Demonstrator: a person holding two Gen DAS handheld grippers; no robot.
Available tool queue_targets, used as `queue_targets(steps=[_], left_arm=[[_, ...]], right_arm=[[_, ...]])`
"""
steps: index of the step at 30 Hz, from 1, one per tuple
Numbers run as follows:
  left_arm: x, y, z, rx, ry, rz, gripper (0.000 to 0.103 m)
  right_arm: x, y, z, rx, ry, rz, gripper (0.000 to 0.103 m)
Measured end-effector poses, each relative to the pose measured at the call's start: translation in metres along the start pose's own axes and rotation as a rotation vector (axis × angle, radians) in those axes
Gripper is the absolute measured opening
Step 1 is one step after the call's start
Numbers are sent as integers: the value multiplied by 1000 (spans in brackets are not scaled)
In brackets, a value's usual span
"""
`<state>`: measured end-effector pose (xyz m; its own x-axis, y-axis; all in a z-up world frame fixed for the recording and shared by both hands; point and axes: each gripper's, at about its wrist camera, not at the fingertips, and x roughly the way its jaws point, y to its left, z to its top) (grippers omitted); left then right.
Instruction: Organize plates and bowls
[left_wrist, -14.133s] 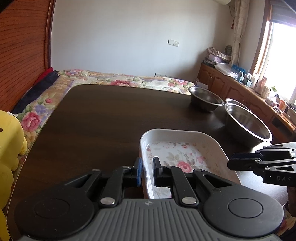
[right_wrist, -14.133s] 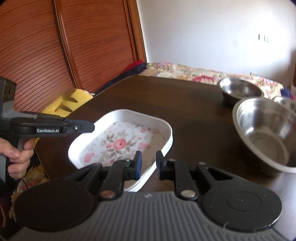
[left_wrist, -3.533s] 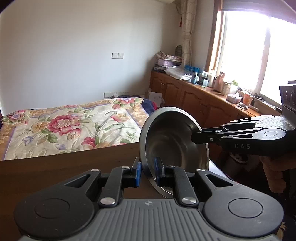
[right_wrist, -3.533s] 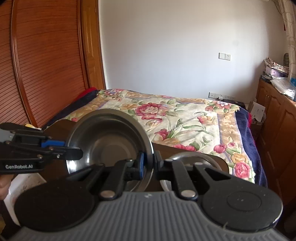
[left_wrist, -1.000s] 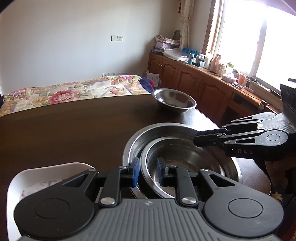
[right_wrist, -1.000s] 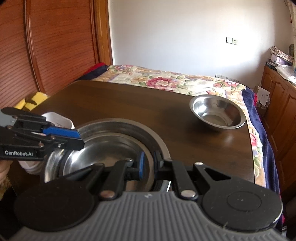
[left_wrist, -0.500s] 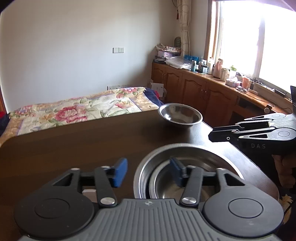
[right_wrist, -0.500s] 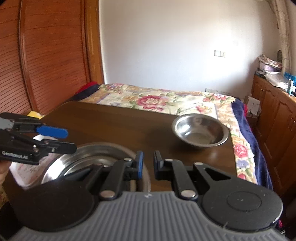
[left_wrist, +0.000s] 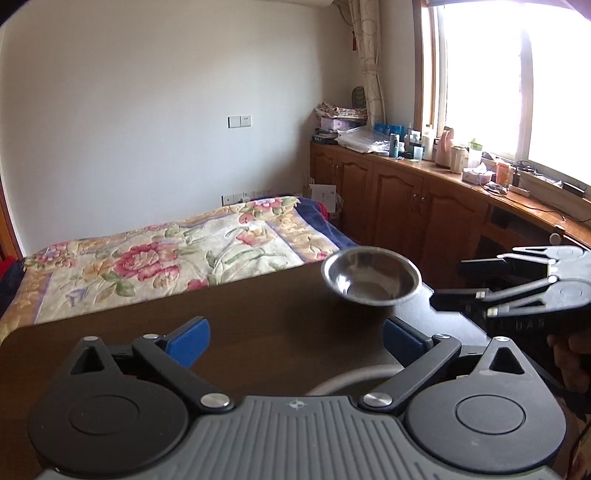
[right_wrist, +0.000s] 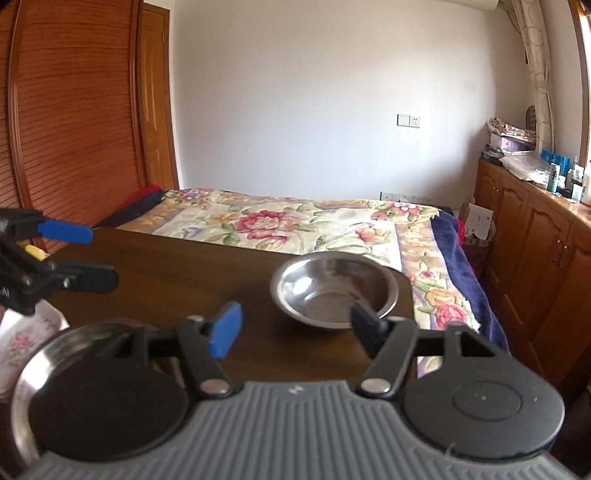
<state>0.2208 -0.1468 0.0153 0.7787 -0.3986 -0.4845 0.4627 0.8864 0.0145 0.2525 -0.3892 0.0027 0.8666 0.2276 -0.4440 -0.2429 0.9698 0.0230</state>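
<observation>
A small steel bowl (left_wrist: 371, 280) (right_wrist: 334, 293) stands alone near the far right corner of the dark table (left_wrist: 240, 317). My left gripper (left_wrist: 293, 334) hangs open above the table, its blue pads wide apart and empty. My right gripper (right_wrist: 295, 325) is open too, just short of the small bowl. The stacked steel bowls (right_wrist: 40, 354) sit below and left of the right gripper; only a rim sliver (left_wrist: 354, 376) shows in the left wrist view. A floral white dish (right_wrist: 22, 343) lies at the left edge.
A bed with a floral quilt (left_wrist: 155, 258) lies beyond the table's far edge. Wooden cabinets (left_wrist: 424, 206) with clutter on top run along the right under a window. A slatted wooden wardrobe (right_wrist: 66, 129) stands at the left. A hand (left_wrist: 569, 358) holds the right gripper.
Both grippers have opened wide and risen away from the stacked bowls, which stay nested on the table. The small far bowl has not moved.
</observation>
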Motion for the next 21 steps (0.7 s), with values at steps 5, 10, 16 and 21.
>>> queue_targets(steps=[5,10,16,21], left_arm=[[16,-6,16,18,-8,-7,103],[30,-8,28,39,1,-31,103],[52,-6,37,37,34,-51,103],[76,-3,42,25,79,-69,103]], right_arm=[[11,-14,1,15,-9,-4,84],[24,-28,4,20,-9,-15,85],[41,-43,4,38,-1,-22,85],[54,-55,2,51,21,-22,85]])
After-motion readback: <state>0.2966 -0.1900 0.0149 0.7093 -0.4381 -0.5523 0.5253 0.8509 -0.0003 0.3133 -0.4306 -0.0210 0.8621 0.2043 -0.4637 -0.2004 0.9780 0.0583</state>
